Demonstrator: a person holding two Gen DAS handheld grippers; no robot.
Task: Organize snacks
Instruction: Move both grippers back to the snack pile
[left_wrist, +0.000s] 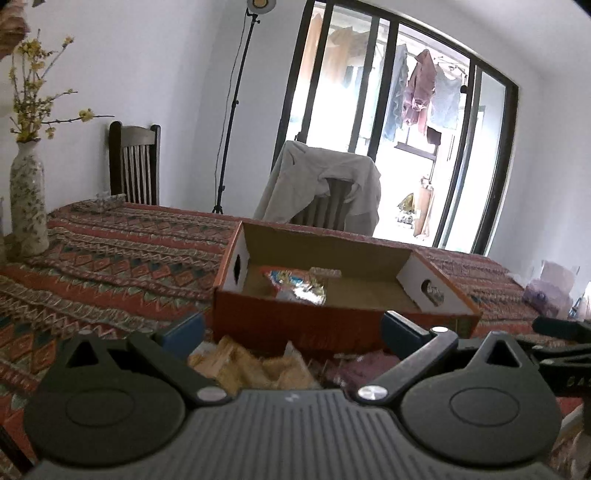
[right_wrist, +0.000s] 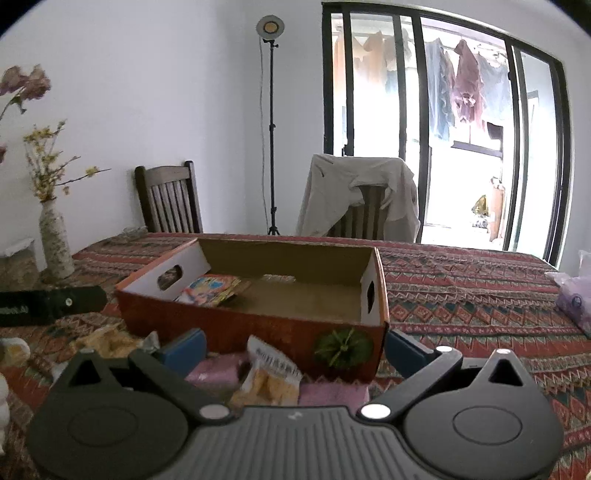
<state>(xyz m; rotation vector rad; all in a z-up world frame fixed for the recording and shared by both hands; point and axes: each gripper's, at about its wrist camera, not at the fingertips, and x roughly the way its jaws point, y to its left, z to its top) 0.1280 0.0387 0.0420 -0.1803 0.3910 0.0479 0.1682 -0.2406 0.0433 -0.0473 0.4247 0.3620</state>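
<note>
Light: daylight from the glass doors, blown out white low down | Room: evenly bright, soft shadows | Lamp on stand: lit, adds little | Focus: soft throughout, near snack packets blurred | Distortion: fisheye bends door frames, dark corner vignetting

Open tongs, orange box, yellow snack packets
</note>
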